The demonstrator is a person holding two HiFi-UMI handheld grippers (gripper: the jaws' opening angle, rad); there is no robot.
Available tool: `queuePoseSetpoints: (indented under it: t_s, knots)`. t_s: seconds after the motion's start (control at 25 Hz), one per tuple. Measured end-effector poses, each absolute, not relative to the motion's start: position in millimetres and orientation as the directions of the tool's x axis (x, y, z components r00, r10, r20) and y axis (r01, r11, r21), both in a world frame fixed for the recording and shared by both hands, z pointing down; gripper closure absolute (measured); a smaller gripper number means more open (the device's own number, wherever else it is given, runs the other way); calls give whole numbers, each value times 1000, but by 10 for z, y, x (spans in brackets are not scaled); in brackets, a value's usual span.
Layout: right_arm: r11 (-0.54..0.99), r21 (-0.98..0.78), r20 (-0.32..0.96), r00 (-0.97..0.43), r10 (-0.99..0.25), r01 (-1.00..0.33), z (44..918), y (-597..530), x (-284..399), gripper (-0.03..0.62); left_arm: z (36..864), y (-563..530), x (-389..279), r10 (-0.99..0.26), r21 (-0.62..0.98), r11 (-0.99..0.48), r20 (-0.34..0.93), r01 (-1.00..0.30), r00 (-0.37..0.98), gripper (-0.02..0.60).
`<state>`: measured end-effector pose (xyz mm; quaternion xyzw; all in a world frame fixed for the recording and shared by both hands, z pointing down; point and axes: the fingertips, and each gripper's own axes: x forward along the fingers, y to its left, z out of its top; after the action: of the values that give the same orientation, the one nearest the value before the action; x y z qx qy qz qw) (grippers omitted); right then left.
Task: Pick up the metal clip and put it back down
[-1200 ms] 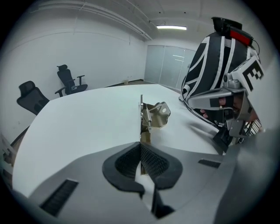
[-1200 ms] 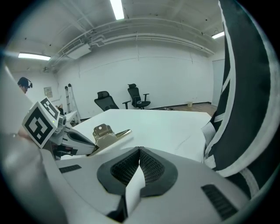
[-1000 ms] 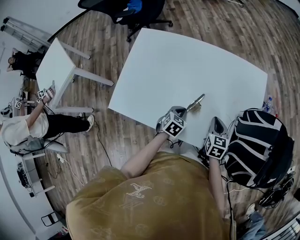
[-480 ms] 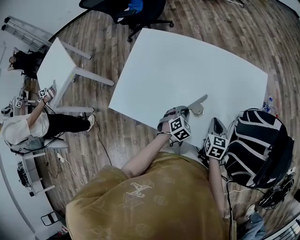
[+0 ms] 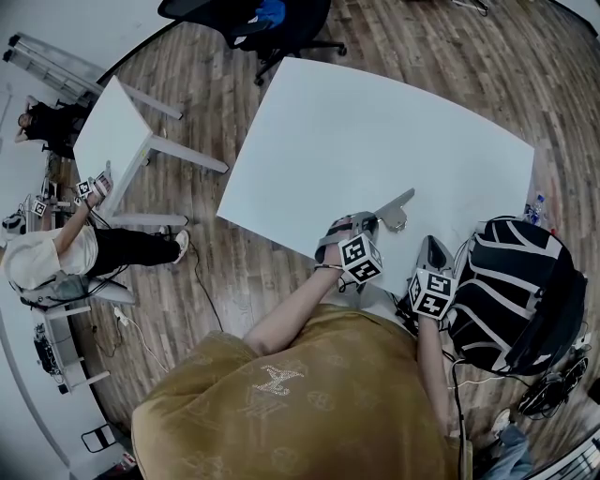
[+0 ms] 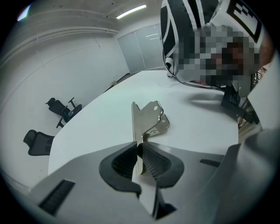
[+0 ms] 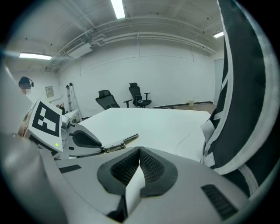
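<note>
The metal clip (image 5: 395, 208) is a shiny steel bulldog clip near the front edge of the white table (image 5: 375, 141). My left gripper (image 5: 365, 225) is shut on one of its flat handles, and the clip (image 6: 148, 120) sticks out edge-up from between the black ribbed pads (image 6: 154, 162). Whether its far end touches the tabletop I cannot tell. In the right gripper view the clip (image 7: 119, 142) shows as a thin strip in the left gripper's (image 7: 105, 148) jaws. My right gripper (image 5: 434, 248) hangs by the table's front right edge, shut with nothing in it.
A black-and-white striped bag (image 5: 511, 291) sits at the table's right front corner, close to the right gripper. A small white side table (image 5: 112, 141) and a seated person (image 5: 56, 253) are to the left, and office chairs (image 5: 272, 23) stand beyond the far edge.
From a second ago, my left gripper turned and shifted slightly right with the clip, which now lies flatter in view. Over the last half second nothing moved. The right gripper stayed put.
</note>
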<state>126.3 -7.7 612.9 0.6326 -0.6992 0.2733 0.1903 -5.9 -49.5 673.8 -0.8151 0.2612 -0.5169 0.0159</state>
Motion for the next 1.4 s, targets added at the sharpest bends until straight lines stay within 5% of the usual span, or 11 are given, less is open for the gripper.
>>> queuePoseSetpoints:
  t_s: [1.4]
  knots:
    - [65, -129, 576, -128, -808, -990, 5941, -52, 1218, 585, 6497, -472, -144, -431, -102, -799, 783, -592, 448, 571]
